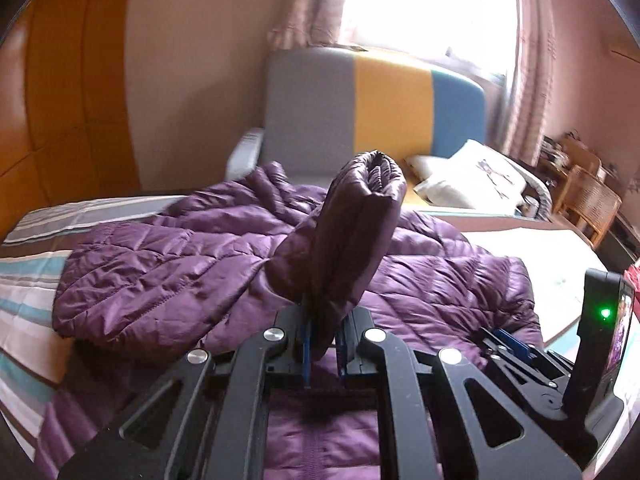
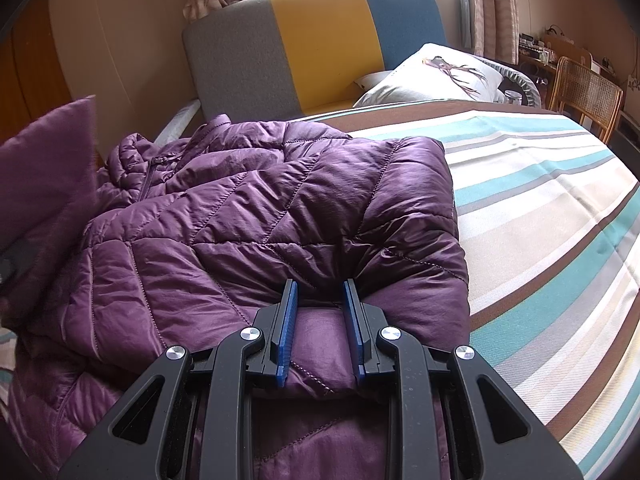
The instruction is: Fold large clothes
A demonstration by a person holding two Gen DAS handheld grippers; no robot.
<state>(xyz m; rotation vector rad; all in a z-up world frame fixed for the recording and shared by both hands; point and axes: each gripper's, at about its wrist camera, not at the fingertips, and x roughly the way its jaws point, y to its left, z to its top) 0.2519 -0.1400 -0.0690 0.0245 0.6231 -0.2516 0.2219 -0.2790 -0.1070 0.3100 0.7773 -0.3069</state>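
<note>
A purple quilted puffer jacket [image 1: 160,264] lies spread on the striped bed, also in the right wrist view [image 2: 256,208]. My left gripper [image 1: 323,336] is shut on the jacket's sleeve [image 1: 352,216] and holds its cuff end up above the jacket. The lifted sleeve shows blurred at the left edge of the right wrist view [image 2: 44,168]. My right gripper [image 2: 320,292] is open, its blue pads [image 2: 286,332] astride a fold of the jacket's right side, resting on the fabric. The right gripper's body shows at the lower right of the left wrist view [image 1: 520,352].
The bed [image 2: 540,216] has a brown, teal and white striped cover. A grey, yellow and blue headboard [image 2: 320,40] stands behind, with a white pillow [image 2: 436,76]. A wicker chair [image 2: 584,92] and cluttered desk are at far right. A wooden wardrobe [image 1: 60,100] is left.
</note>
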